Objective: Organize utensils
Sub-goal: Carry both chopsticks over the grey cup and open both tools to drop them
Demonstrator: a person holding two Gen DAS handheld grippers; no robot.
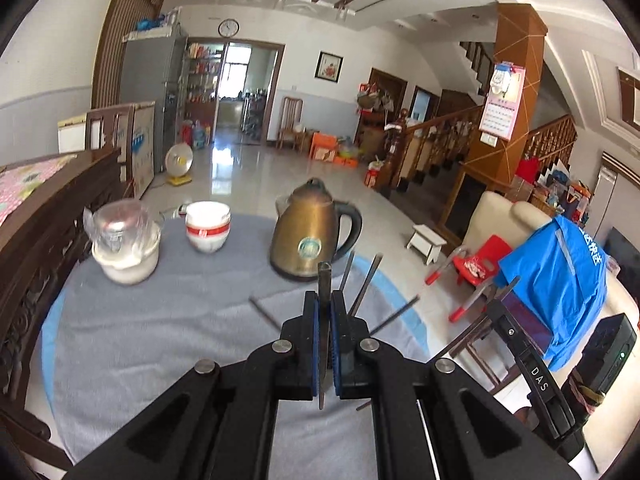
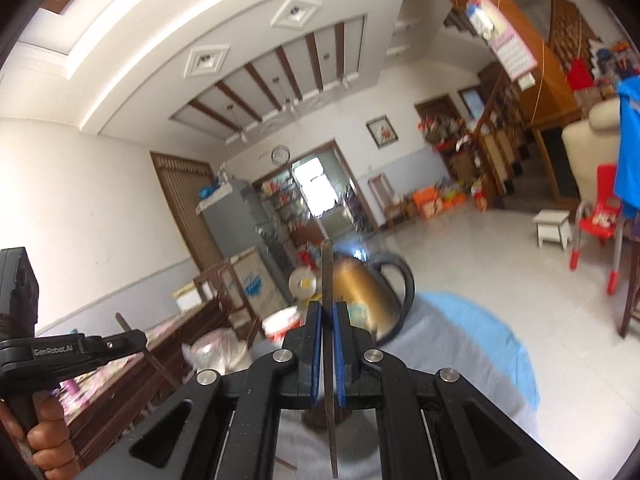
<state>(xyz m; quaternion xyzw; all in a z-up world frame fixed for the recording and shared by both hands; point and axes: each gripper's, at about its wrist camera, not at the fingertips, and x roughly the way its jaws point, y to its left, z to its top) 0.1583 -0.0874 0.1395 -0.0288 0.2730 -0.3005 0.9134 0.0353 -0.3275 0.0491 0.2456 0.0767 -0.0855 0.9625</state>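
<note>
Both grippers lifted clear of the table, each clamped on one chopstick.

The left gripper (image 1: 325, 300) pinches a chopstick (image 1: 323, 280) at lower centre; the right gripper (image 2: 324, 310) pinches another (image 2: 327, 272). More chopsticks (image 1: 366, 286) lie on the cloth (image 1: 160, 328) by the kettle (image 1: 308, 232). Next, probably carry them to a holder; none is visible. The right view is blurred, with the table mostly cut off.

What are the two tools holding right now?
Left tool: closed on a chopstick.
Right tool: closed on another chopstick.
</note>
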